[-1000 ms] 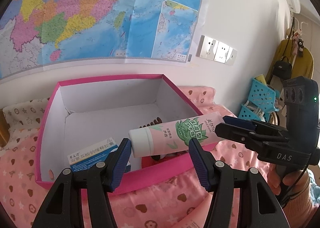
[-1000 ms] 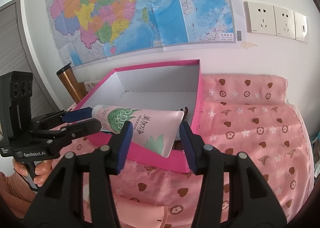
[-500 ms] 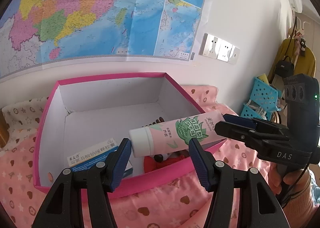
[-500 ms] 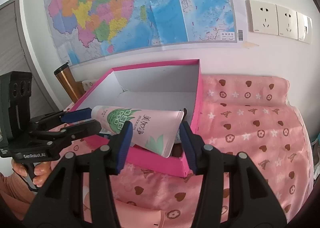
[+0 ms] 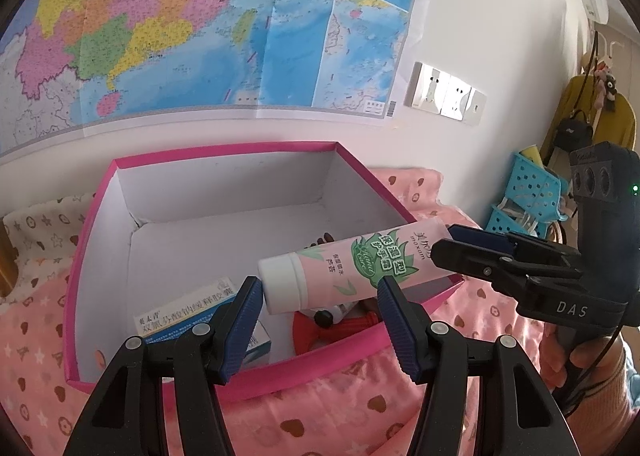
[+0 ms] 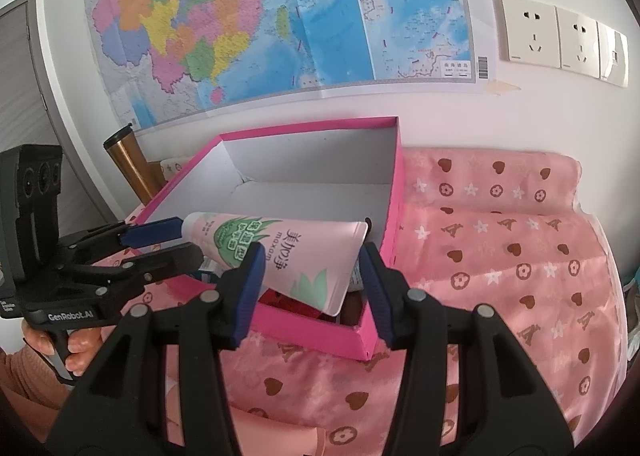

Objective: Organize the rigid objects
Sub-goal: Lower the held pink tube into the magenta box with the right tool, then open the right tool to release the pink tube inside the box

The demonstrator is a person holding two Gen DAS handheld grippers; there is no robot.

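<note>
- Over the pink box [image 5: 224, 386], my right gripper [image 6: 312, 276] pinches the crimped end of the tube [image 5: 360, 268]; the tube hangs level above the near rim, cap toward 9 o'clock in the left view.
- My left gripper [image 5: 320, 320] is spread wide, its pads either side of the cap, not touching.
- In the box at 7 o'clock lies a carton [image 5: 188, 312].

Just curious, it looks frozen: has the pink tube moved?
Yes, slightly: the tube now sits a little higher above the near rim of the box.
</note>
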